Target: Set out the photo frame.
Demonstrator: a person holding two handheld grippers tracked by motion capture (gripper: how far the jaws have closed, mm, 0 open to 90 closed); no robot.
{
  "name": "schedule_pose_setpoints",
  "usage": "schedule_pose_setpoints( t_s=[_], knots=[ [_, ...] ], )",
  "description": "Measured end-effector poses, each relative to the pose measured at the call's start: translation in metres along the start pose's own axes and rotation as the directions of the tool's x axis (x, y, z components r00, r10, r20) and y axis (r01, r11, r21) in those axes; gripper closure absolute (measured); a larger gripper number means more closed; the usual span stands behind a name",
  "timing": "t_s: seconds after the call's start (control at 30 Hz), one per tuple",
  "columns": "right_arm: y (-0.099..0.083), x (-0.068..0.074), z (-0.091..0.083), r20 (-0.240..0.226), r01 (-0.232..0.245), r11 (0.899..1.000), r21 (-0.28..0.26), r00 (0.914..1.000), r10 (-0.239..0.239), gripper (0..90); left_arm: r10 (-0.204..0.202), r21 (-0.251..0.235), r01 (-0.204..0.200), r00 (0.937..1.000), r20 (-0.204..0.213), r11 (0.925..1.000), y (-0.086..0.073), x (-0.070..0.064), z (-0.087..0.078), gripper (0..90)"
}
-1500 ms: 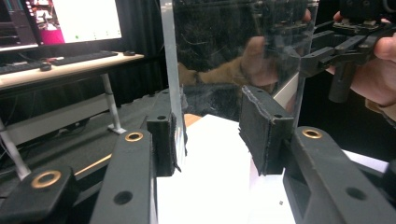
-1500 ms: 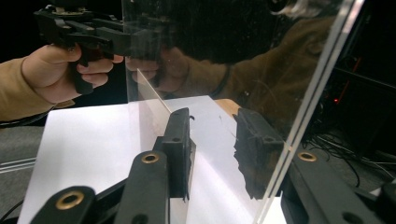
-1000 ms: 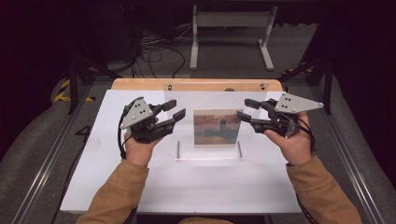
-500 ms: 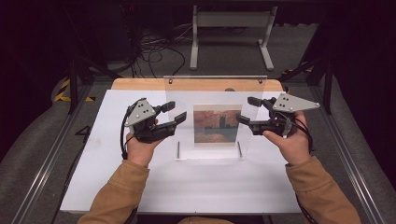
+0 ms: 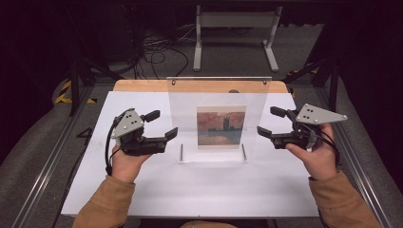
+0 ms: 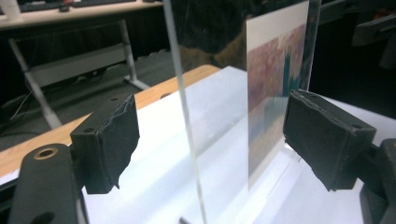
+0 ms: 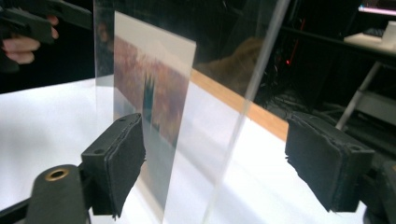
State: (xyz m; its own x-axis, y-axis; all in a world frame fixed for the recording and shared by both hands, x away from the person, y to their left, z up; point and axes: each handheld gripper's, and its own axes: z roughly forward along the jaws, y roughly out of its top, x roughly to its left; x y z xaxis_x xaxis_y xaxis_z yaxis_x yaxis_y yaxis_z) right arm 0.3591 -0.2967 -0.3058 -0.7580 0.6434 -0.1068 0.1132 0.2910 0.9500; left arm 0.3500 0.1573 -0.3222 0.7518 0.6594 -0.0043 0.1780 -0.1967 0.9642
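A clear acrylic panel (image 5: 218, 95) stands upright at the middle of the white table (image 5: 199, 190), with a reddish landscape picture (image 5: 221, 126) in it. My left gripper (image 5: 165, 123) is open just left of the panel, not touching it. On the other side, my right gripper (image 5: 267, 120) is open too and apart from it. In the left gripper view the panel's edge (image 6: 184, 107) and picture (image 6: 273, 93) stand between the open jaws of my left gripper (image 6: 215, 140). The right gripper view has the picture (image 7: 149, 84) and panel edge (image 7: 247, 98) between the jaws of my right gripper (image 7: 229, 158).
Two short dark feet (image 5: 181, 152) hold the panel at its base. A wooden strip (image 5: 142, 85) runs along the table's far edge. Metal rails (image 5: 52, 161) flank the table. Behind it are cables and a grey stand (image 5: 235, 33) on the floor.
Both grippers have drawn outward, away from the panel's side edges. The panel's top edge sits a little higher in the view than one second ago.
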Motion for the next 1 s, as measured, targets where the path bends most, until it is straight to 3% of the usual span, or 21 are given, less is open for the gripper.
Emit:
schedule_pose_setpoints(
  t_s=[0.2,0.4,0.57,0.7,0.87,1.0],
  knots=[
    [-0.010,-0.004,-0.025,0.031,-0.012,1.000,0.027,0.9995,0.011,19.1,0.007,0.036,-0.006,0.9998,-0.020,0.9993,-0.011,0.002,-0.019,16.5],
    [-0.024,-0.011,-0.049,0.074,-0.037,0.998,0.046,0.9967,0.034,18.8,-0.025,0.044,0.027,0.9989,-0.039,0.9986,-0.026,0.012,-0.032,16.0],
    [-0.038,-0.016,-0.061,0.092,-0.054,0.995,0.082,0.9947,0.047,18.5,-0.021,0.082,0.024,0.9987,-0.046,0.9964,-0.039,0.018,-0.041,15.6],
    [-0.049,-0.020,-0.065,0.098,-0.081,0.993,0.088,0.9925,0.072,18.3,0.000,0.092,0.003,0.9994,-0.036,0.9958,-0.049,0.022,-0.050,15.3],
    [-0.065,-0.022,-0.063,0.091,-0.113,0.989,0.092,0.9903,0.104,18.0,-0.017,0.113,0.021,0.9993,-0.034,0.9934,-0.066,0.027,-0.052,14.5],
    [-0.074,-0.019,-0.061,0.097,-0.080,0.992,0.094,0.9928,0.071,18.0,-0.028,0.114,0.032,0.9991,-0.033,0.9930,-0.083,0.030,-0.051,14.2]
  ],
)
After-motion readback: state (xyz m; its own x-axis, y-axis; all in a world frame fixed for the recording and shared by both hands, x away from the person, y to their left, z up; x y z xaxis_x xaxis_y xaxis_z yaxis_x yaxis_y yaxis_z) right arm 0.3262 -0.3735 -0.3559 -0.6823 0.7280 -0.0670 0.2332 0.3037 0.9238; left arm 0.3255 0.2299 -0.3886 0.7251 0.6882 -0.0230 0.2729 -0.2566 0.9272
